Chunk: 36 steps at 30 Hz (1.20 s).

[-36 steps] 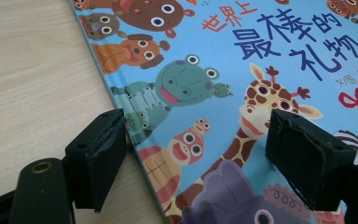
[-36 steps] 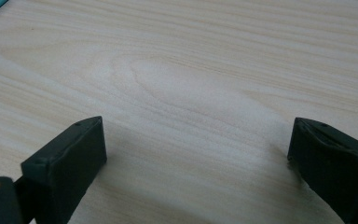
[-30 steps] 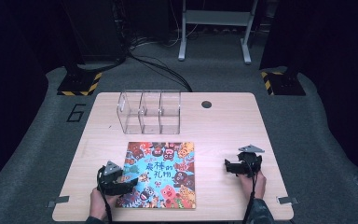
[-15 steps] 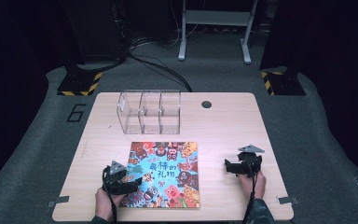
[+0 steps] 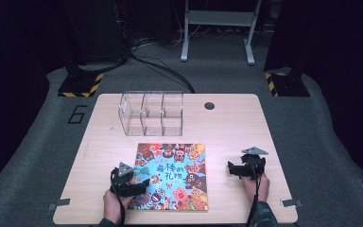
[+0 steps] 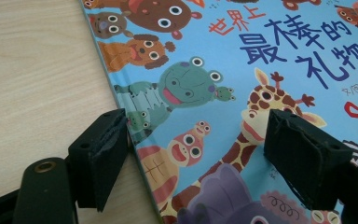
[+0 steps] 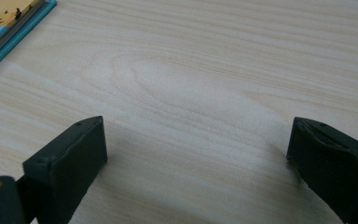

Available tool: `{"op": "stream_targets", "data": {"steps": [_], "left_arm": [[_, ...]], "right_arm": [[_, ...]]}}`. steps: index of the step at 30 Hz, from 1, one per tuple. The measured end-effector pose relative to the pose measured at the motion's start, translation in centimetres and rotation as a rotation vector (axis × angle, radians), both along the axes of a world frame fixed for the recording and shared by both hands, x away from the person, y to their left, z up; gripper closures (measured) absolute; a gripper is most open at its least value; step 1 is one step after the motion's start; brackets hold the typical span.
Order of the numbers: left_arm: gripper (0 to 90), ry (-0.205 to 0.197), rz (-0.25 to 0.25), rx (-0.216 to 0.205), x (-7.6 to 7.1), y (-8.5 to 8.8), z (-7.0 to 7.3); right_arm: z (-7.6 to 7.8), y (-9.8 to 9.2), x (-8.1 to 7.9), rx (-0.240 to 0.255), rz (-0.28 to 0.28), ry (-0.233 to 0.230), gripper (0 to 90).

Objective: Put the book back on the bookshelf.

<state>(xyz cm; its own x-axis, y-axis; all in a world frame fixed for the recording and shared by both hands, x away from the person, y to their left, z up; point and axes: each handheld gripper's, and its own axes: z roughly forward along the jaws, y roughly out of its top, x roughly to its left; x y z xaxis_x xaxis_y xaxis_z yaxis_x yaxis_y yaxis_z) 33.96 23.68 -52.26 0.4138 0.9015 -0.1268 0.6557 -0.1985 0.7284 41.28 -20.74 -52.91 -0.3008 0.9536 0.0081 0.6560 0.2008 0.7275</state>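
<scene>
Edges first: we are seeing the picture book (image 5: 170,176) lying flat on the worktop (image 5: 227,123), near its front edge and a little left of the middle. Our left hand-held gripper (image 5: 142,183) is standing over the left edge of the book, with jaws held wide. In the left gripper view one jaw is hanging over the bare wood just beside the book's edge and the other over the cover (image 6: 242,93); neither pad is pressing on it. Our right hand-held gripper (image 5: 232,169) is resting well apart to the right of the book, also with wide jaws and only bare wood (image 7: 205,84) between them.

Free room is lying on both sides of the book and behind it, up to the clear organizer (image 5: 151,113) with three compartments, standing upright toward the far edge. A small dark round hole (image 5: 210,105) is sitting beside it.

The worktop is showing pale wood grain and rounded corners. Grey carpet (image 5: 47,142) is surrounding it, and the room behind is dark. The cover is glossy, blue, with cartoon animals.
</scene>
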Motion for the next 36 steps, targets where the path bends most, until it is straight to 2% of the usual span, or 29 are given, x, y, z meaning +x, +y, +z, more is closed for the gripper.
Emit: {"op": "stream_targets", "data": {"steps": [9,23,25,28,32,36], "left_arm": [[22.3,-0.003,-0.002,0.014,-0.2,-1.2,0.1],[23.9,-0.002,-0.002,0.0,-0.2,-2.8,0.1],[23.9,-0.001,-0.022,0.002,-0.1,-3.1,0.1],[24.0,-0.003,-0.02,-0.006,-0.1,-3.6,0.1],[23.8,0.004,-0.042,-0.001,0.3,-4.3,0.1],[21.4,0.011,-0.093,0.016,0.7,-4.3,0.2]], "right_arm": [[0.0,0.0,0.0,0.001,-0.002,-0.004,4.5],[0.0,0.0,0.0,0.002,-0.002,-0.005,5.2],[0.0,0.0,0.0,0.001,-0.001,-0.006,5.2],[0.0,0.0,0.0,0.004,0.002,-0.006,5.6],[0.0,-0.1,0.0,0.007,0.004,-0.005,6.0],[0.0,0.0,0.0,0.007,0.005,-0.006,6.3]]}}
